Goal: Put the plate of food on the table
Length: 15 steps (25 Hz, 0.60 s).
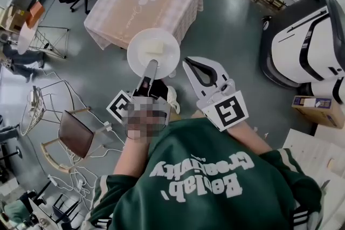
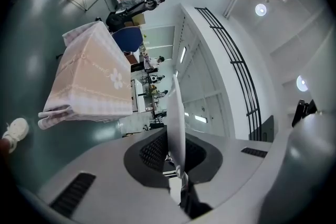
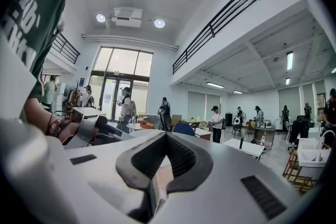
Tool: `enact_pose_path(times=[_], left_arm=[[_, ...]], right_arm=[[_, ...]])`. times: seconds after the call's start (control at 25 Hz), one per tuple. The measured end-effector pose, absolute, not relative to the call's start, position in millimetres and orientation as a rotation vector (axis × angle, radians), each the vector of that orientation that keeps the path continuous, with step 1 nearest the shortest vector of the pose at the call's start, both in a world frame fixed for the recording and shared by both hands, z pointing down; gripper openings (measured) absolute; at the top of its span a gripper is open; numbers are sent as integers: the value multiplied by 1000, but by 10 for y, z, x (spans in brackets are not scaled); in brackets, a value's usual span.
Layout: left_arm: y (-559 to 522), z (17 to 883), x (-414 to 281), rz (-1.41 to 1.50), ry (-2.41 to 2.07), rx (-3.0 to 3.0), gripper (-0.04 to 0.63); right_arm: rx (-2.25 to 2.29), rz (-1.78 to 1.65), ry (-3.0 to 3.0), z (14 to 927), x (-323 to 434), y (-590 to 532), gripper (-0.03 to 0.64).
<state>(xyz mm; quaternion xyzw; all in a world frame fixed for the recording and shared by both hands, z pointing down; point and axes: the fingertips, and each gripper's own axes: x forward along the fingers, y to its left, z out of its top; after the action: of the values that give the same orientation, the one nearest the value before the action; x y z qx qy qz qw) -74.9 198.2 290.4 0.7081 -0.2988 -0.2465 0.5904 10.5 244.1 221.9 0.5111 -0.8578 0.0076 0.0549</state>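
Plainly, the left claw (image 1: pixel 152 66) clamps the thin rim of a round, glossy white plate (image 1: pixel 139 56) bearing a pale rectangular block of food (image 1: pixel 153 47). The plate hangs over the floor, just short of the square table (image 1: pixel 161 13) draped in pink checked cloth. The right claw (image 1: pixel 194 66) is closed and empty.

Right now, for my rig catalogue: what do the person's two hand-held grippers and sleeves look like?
The left hand-held gripper and right hand-held gripper have pale grey-white, wedge-shaped bodies with black ribbed pads. Each carries a cube with black-and-white square markers. The person wears a dark green sweatshirt with white lettering and white-striped sleeves.
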Motion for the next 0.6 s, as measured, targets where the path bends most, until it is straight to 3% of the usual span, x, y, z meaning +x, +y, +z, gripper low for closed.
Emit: enact_pose_path(times=[0.6], left_arm=[[1052,3054,-791,-494,-658,1639,21]], right_arm=[[1626,68,-2546,2331,50,1516,15]])
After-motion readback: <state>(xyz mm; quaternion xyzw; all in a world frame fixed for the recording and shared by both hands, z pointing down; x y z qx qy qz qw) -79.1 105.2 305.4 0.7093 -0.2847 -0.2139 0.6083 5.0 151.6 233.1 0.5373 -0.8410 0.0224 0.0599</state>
